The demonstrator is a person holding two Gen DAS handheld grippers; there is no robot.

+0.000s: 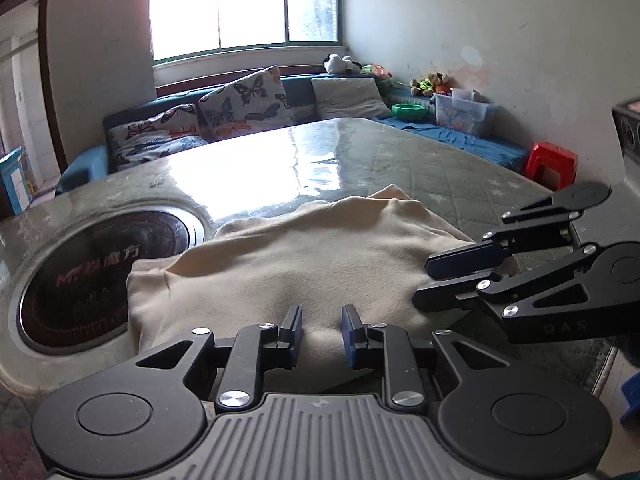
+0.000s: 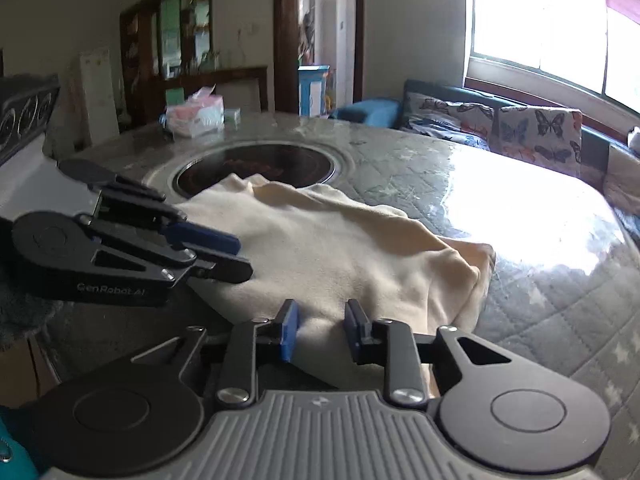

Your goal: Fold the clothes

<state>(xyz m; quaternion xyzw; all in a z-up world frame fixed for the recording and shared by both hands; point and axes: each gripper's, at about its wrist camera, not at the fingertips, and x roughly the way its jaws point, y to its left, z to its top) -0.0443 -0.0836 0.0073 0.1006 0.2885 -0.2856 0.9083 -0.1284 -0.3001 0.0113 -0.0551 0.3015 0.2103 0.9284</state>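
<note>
Jaws of the left gripper [image 1: 320, 330] and right gripper [image 2: 321, 327] stand parted, each with a raised pinch of the cream garment [image 1: 304, 264] between its pads. The garment lies rumpled on the glossy worktop [image 1: 360, 152], one edge overlapping the round inset cooktop [image 2: 256, 170].

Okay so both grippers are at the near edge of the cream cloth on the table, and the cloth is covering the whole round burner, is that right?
Not quite. The cream cloth only reaches the edge of the round burner; most of it lies bare, as the right wrist view shows. The rest stands: the left gripper and right gripper are both at the cloth's near edge on the table.
</note>
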